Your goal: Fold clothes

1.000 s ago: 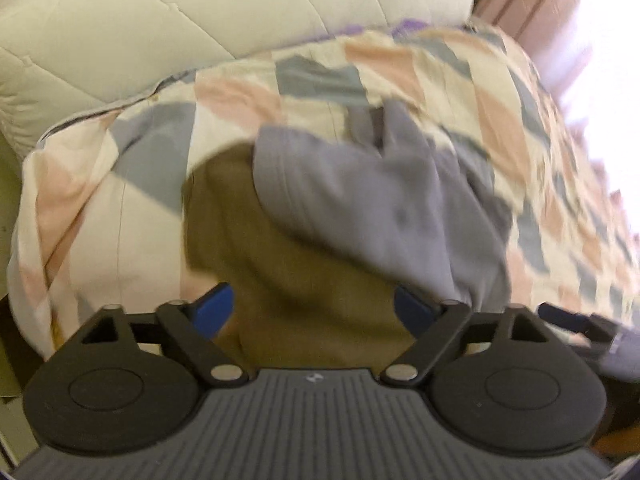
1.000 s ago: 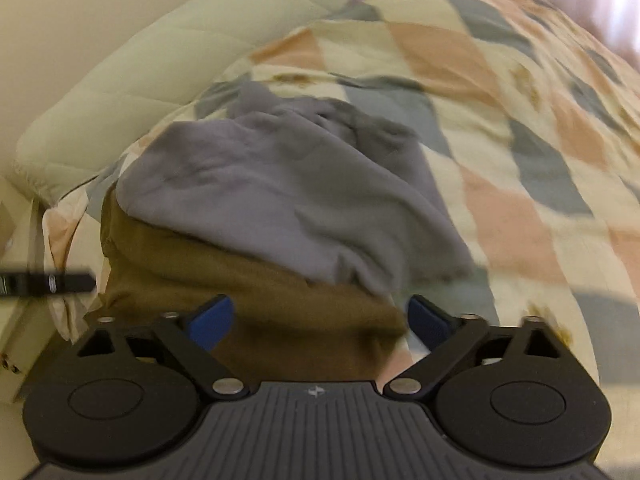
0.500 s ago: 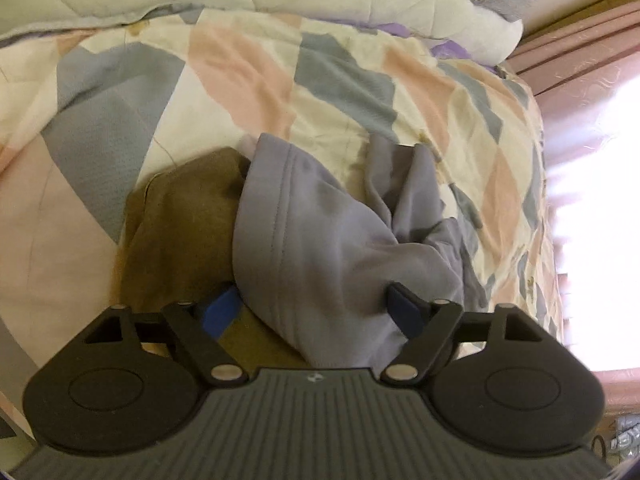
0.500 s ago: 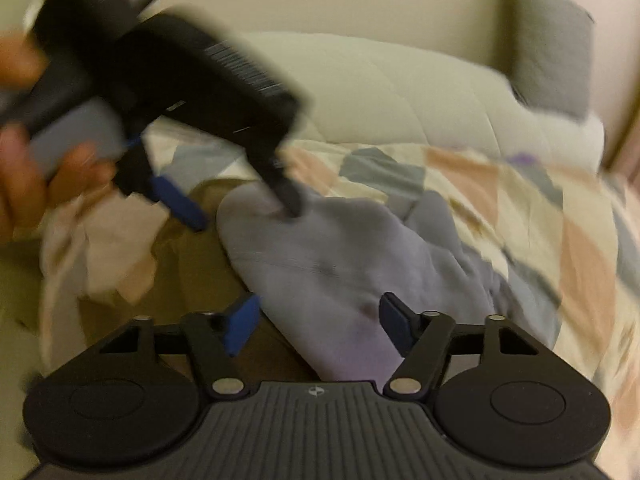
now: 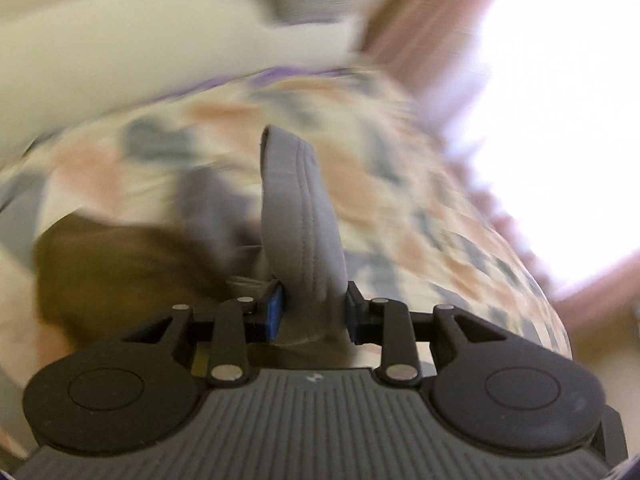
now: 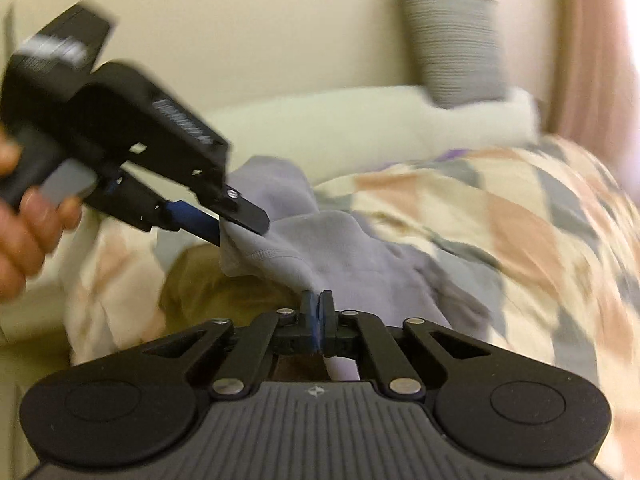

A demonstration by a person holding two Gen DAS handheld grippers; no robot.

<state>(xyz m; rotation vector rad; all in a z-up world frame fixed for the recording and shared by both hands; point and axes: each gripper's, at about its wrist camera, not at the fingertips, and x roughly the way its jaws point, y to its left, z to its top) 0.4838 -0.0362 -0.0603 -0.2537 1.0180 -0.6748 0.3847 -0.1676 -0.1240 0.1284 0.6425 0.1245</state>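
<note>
A grey garment [image 6: 344,248] lies crumpled on a patterned bedspread, partly over an olive-brown garment [image 6: 192,284]. My left gripper [image 5: 314,306] is shut on a stitched hem of the grey garment [image 5: 298,216], which stands up between its fingers. In the right wrist view the left gripper [image 6: 236,224] pinches that hem at the left, held by a person's hand [image 6: 24,228]. My right gripper [image 6: 318,304] is shut on another edge of the same grey garment, close to the camera. The olive-brown garment [image 5: 120,272] stays flat below.
The bedspread [image 6: 500,220] with peach and grey diamonds covers the bed. A cream quilted pillow [image 6: 360,124] and a grey striped cushion [image 6: 452,44] lie at the head. Pink curtains [image 5: 420,32] and a bright window [image 5: 560,100] are at the right.
Both grippers went from open above the clothes to shut on the grey garment. The left one has lifted its hem up off the olive-brown garment.
</note>
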